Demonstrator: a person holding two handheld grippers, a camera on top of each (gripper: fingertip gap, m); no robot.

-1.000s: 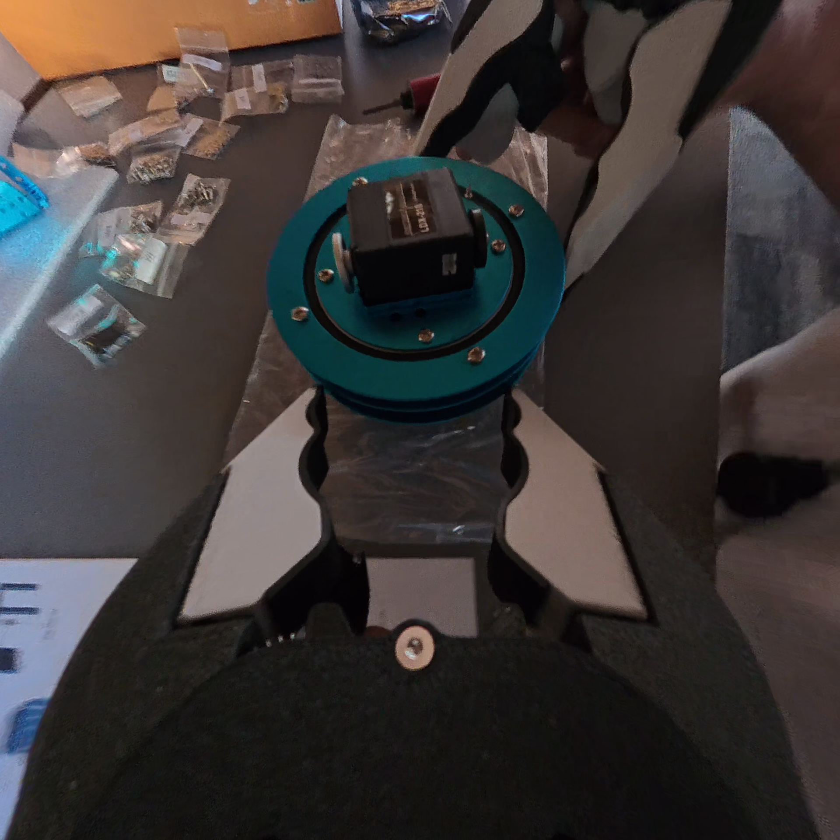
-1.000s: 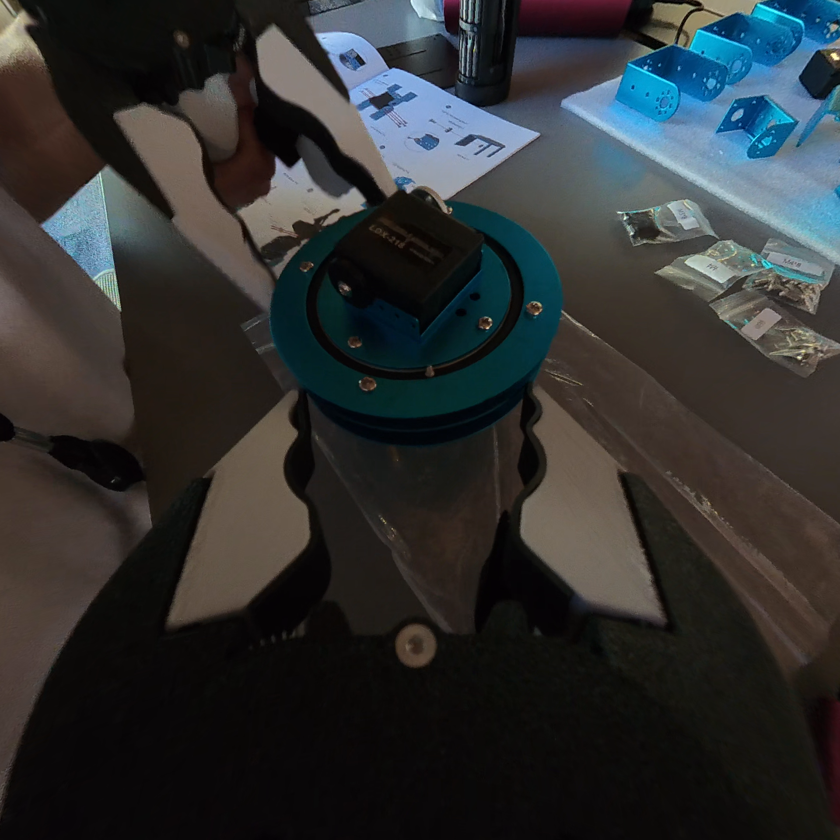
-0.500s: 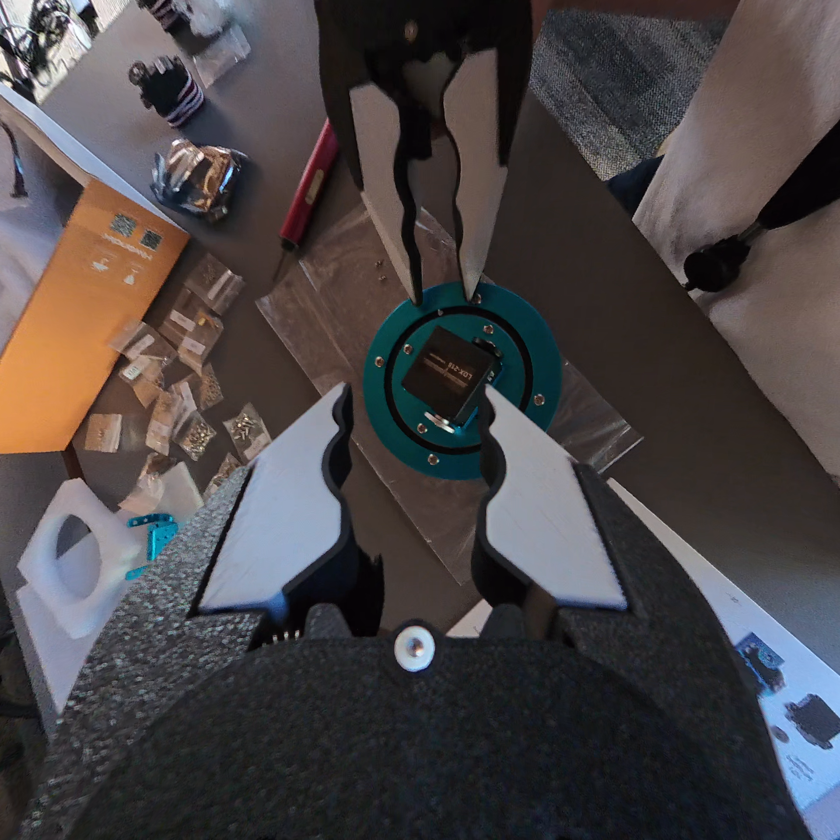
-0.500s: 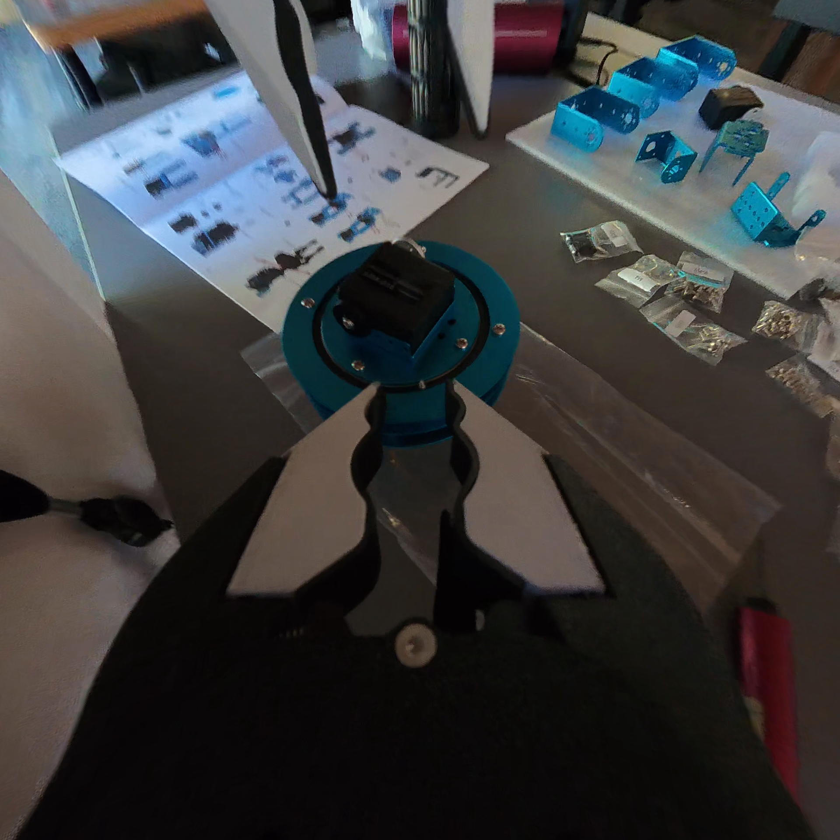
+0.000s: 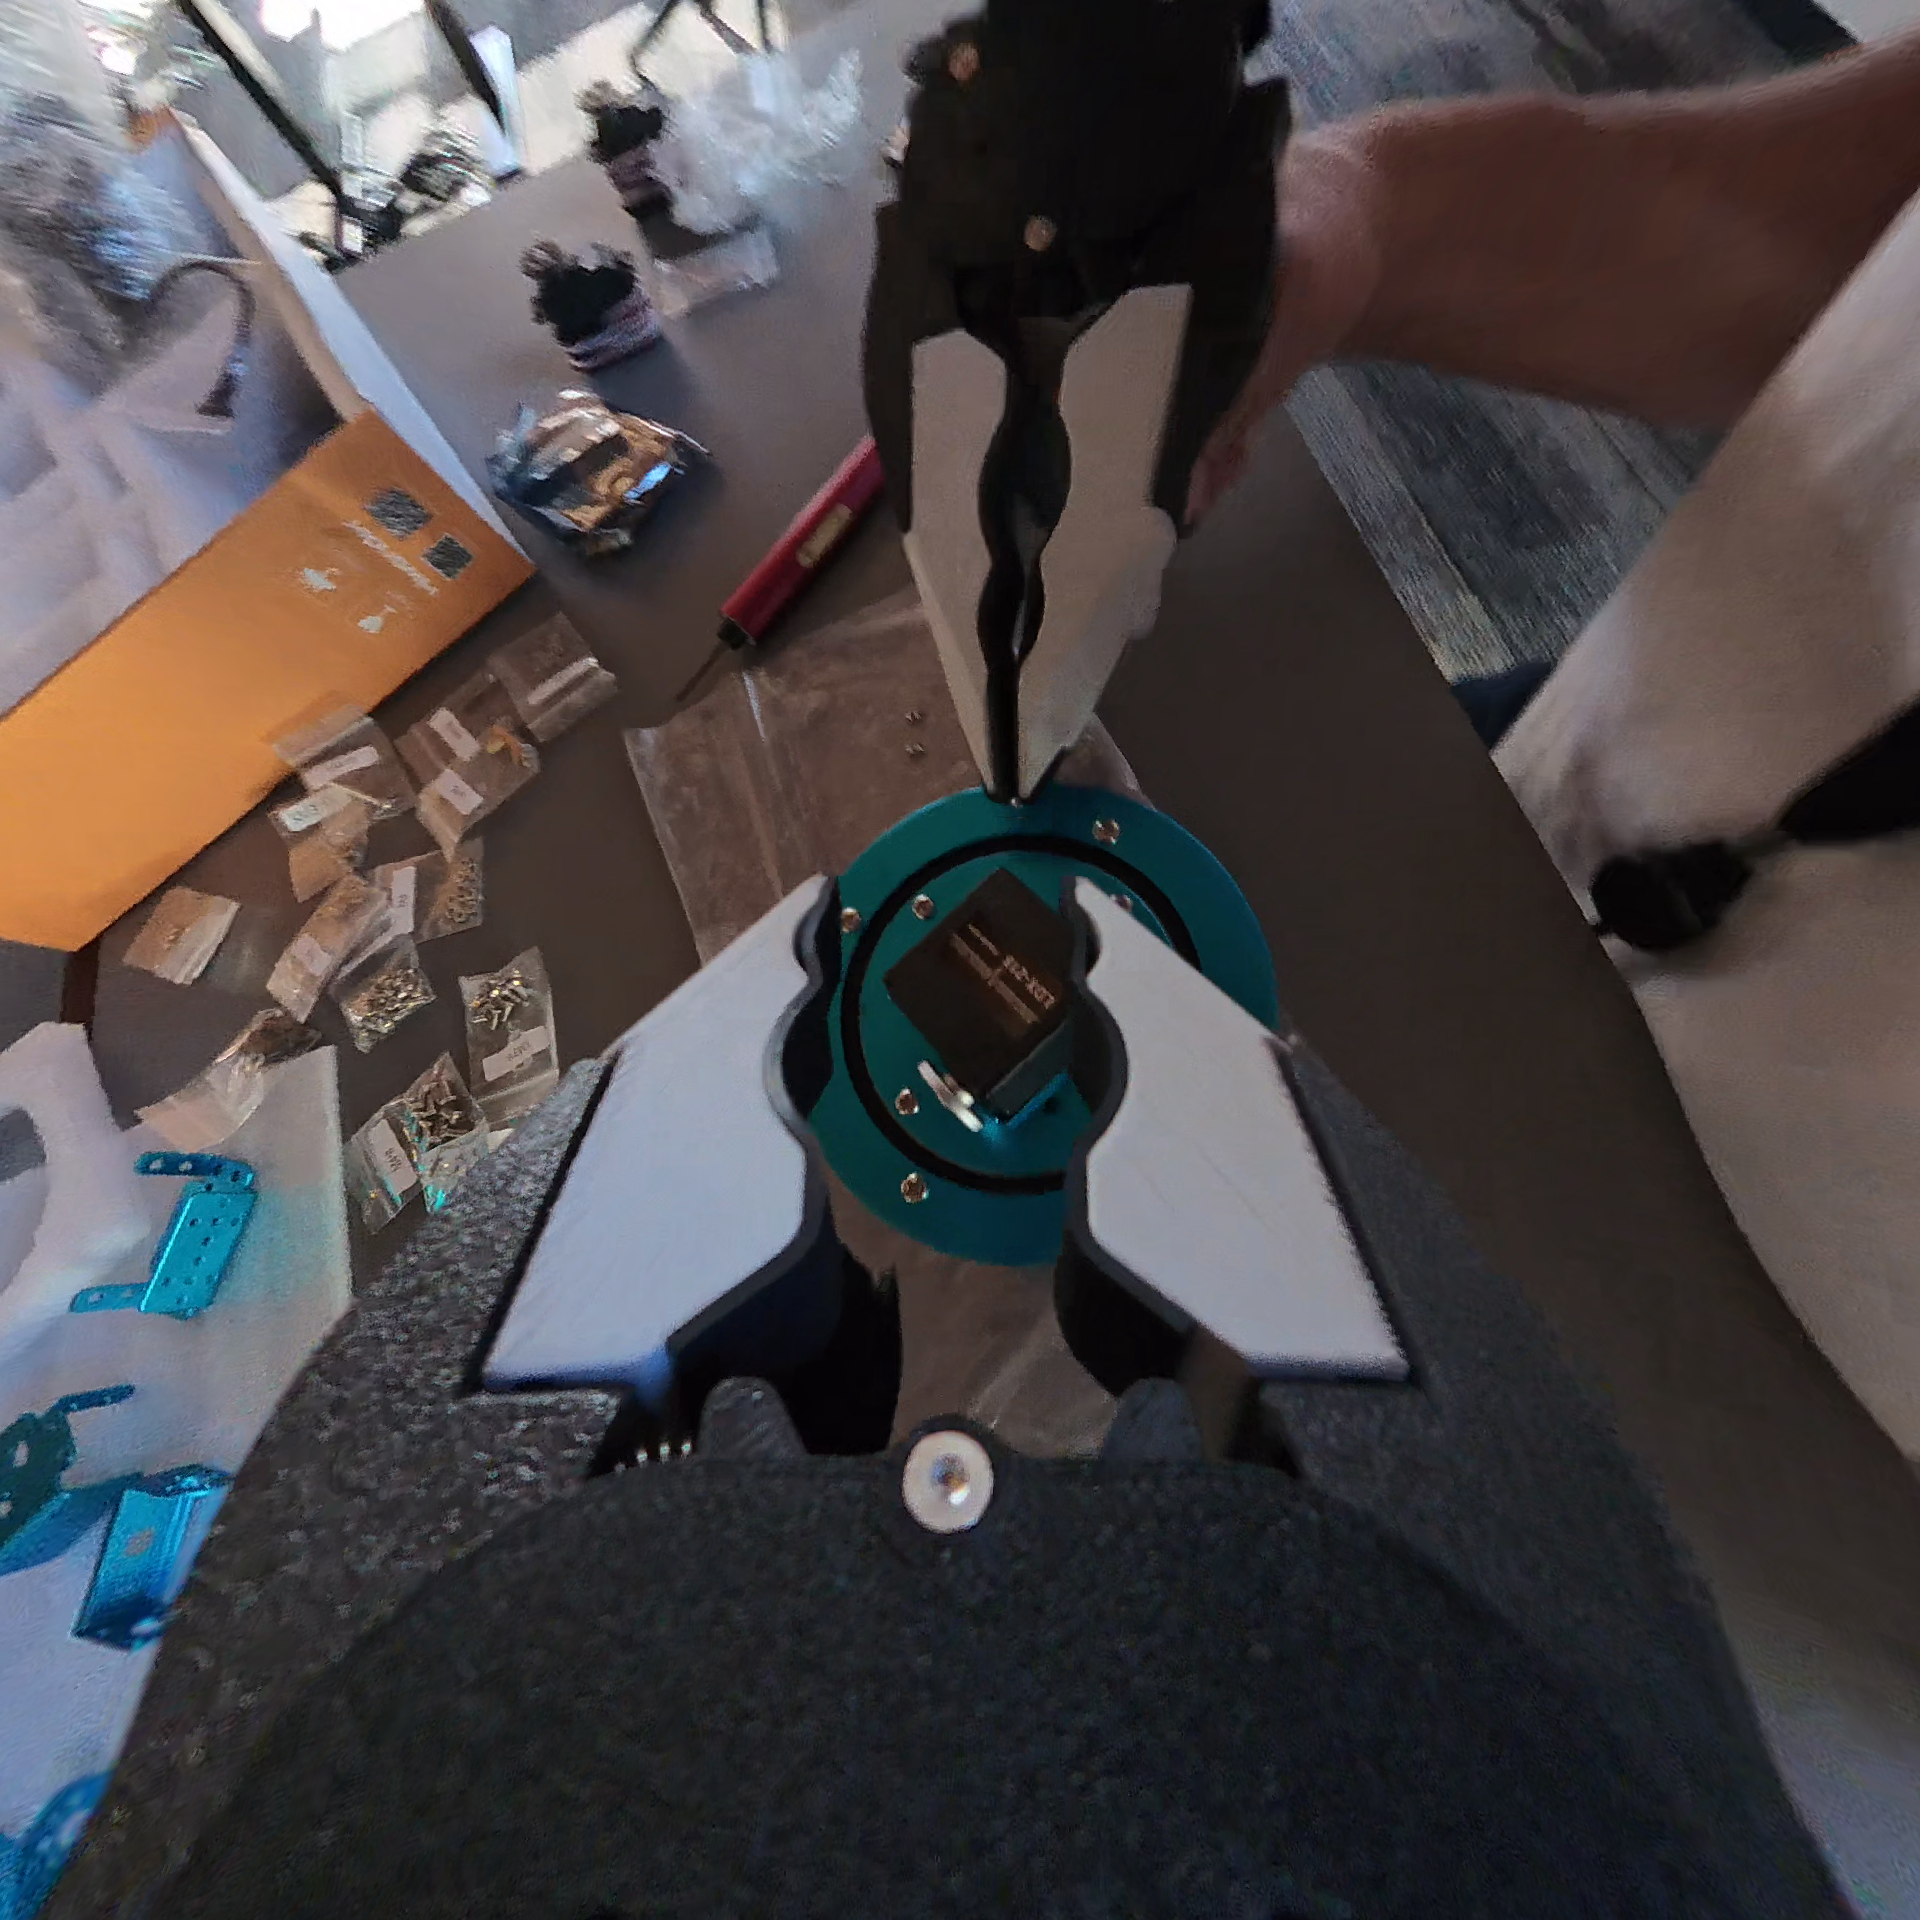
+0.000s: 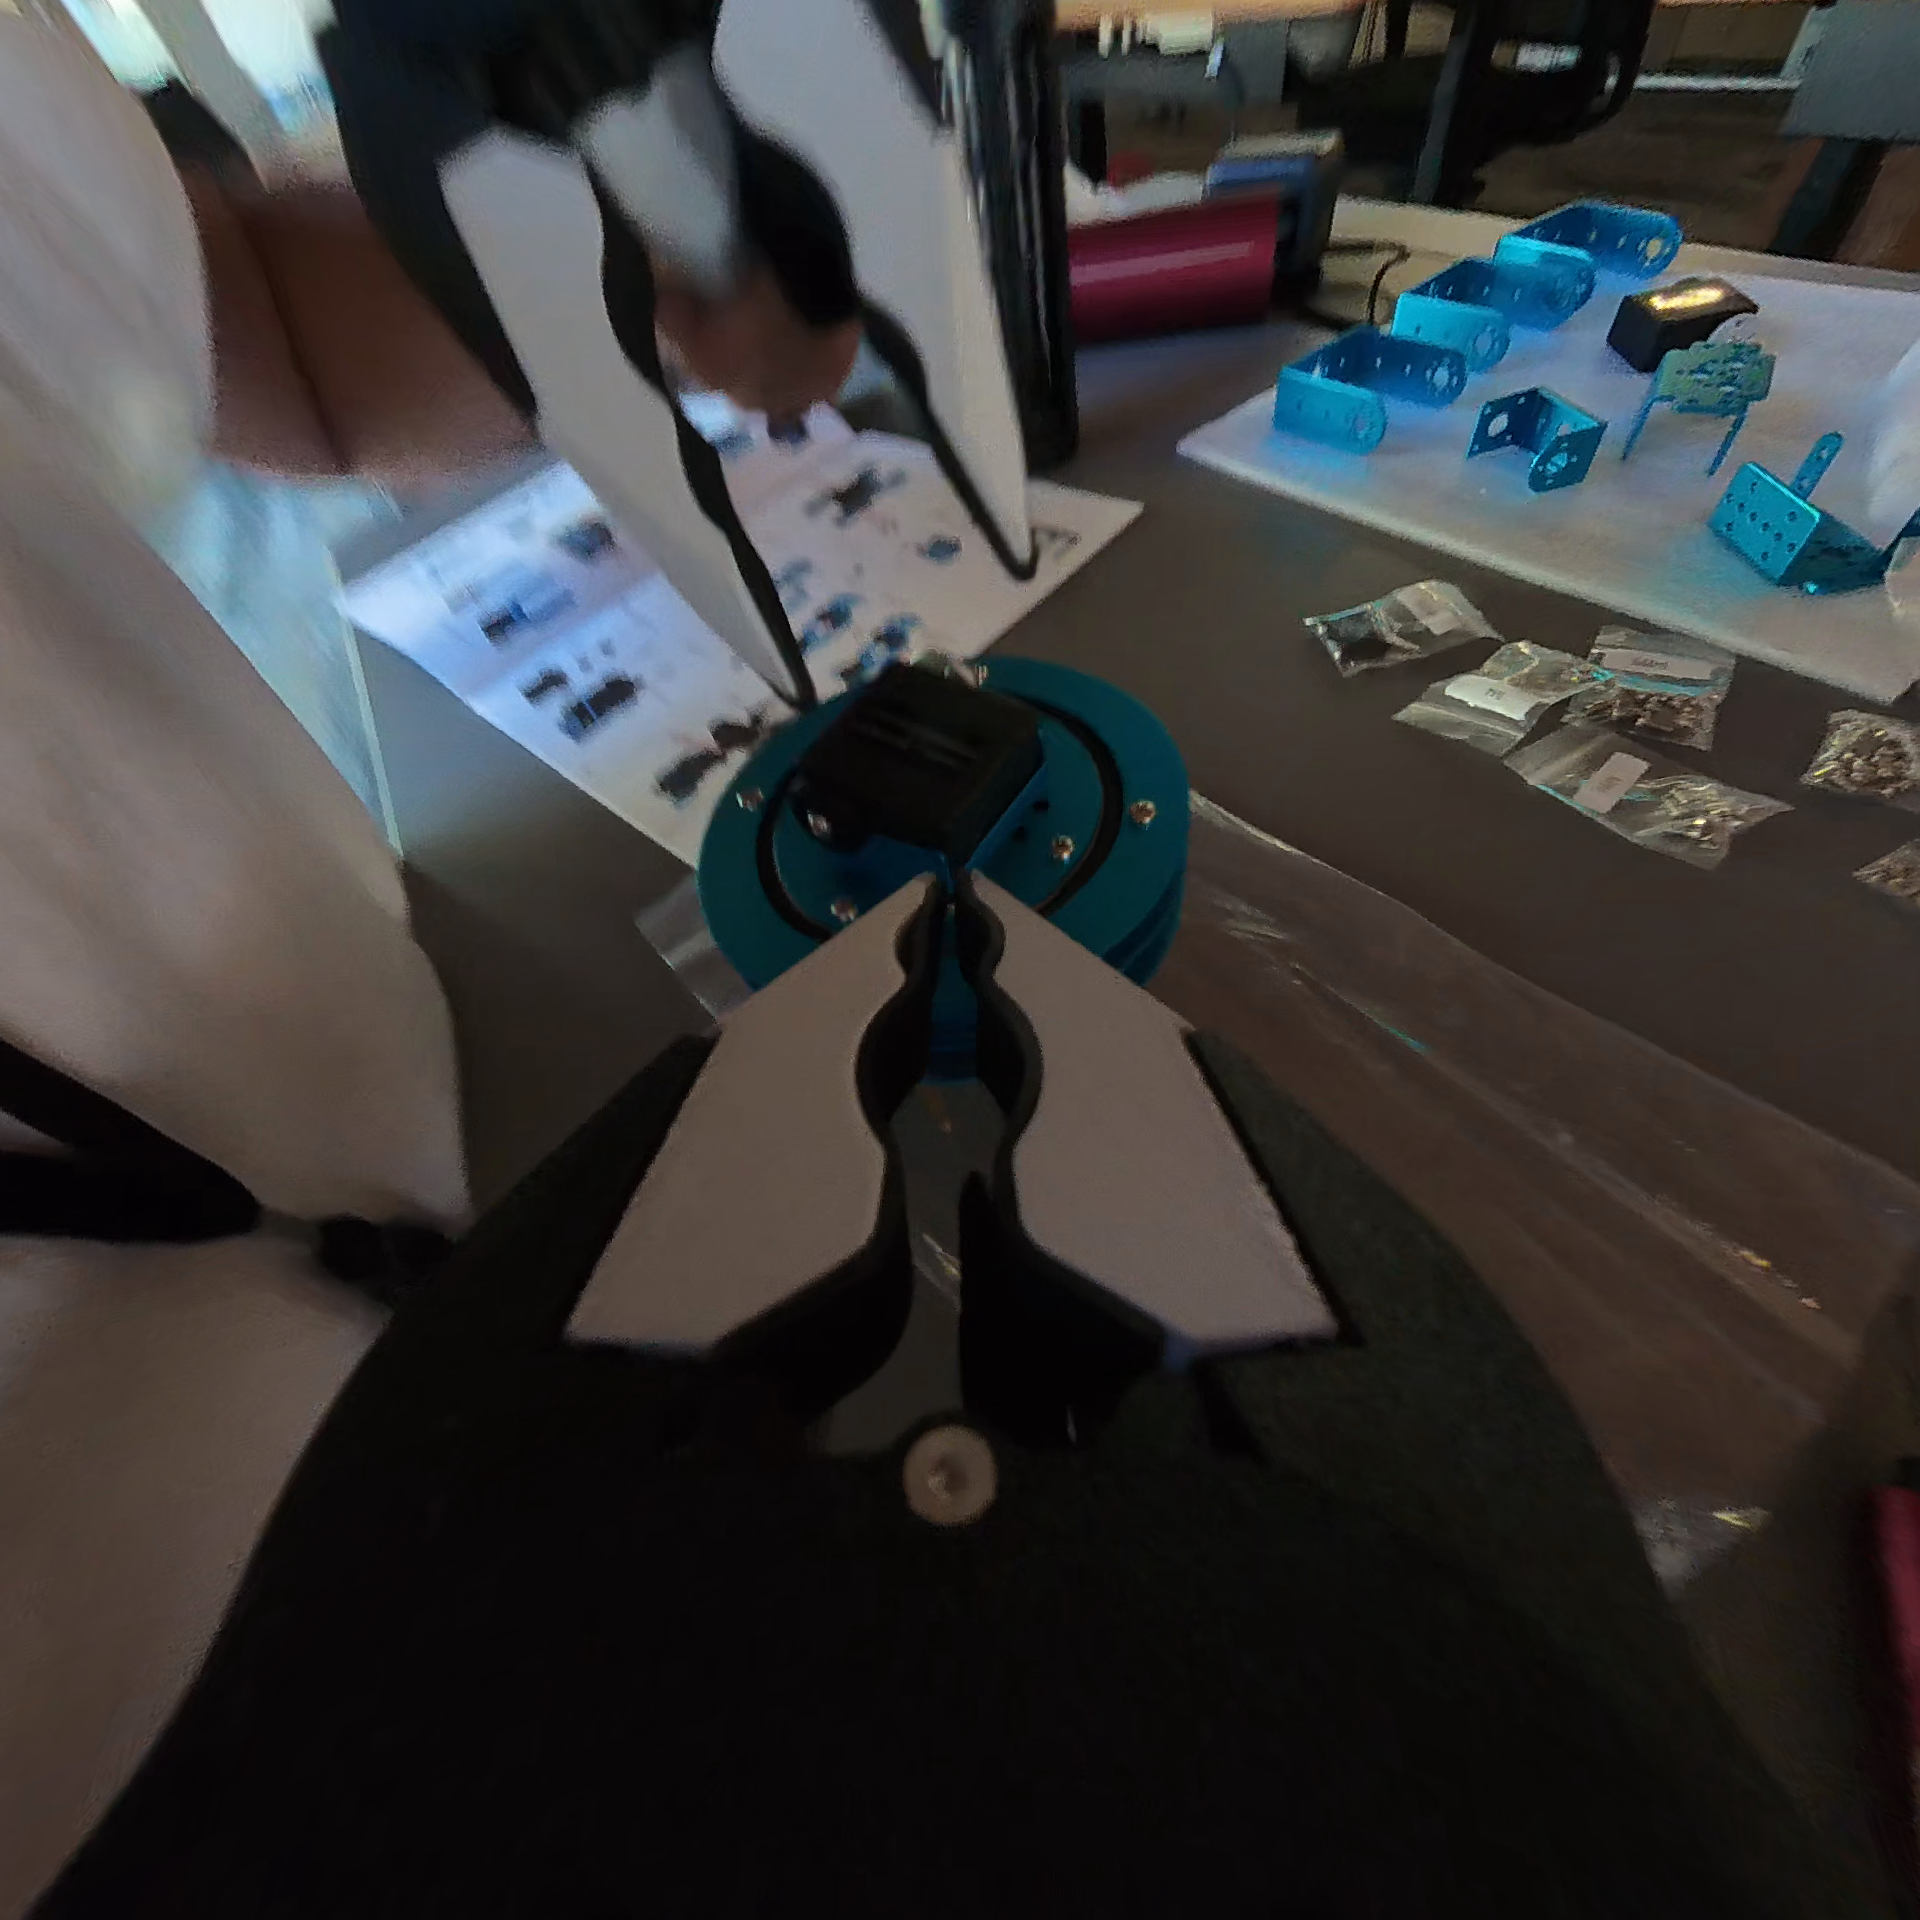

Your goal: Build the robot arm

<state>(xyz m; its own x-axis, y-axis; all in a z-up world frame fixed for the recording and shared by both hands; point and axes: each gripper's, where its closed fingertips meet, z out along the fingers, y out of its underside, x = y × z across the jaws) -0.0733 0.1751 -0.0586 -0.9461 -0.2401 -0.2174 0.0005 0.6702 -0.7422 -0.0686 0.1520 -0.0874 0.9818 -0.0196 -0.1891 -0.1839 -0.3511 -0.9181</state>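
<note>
- The dark grey table is carrying everything, with a clear plastic sheet lying across its middle.
- An orange box is sitting at ten o'clock from the disc in the left wrist view; small bags of screws are lying scattered at nine o'clock, and a red screwdriver at eleven.
- A teal round disc, ringed with small screws and a black groove, is resting on the sheet; a black boxy servo is sitting tilted at its centre.
- The left gripper is hovering above the disc, its jaws standing wide apart either side of the servo, gripping nothing.
- The right gripper is pointing at the disc's rim, its fingers nearly touching at the tips, with nothing seen between them.
</note>
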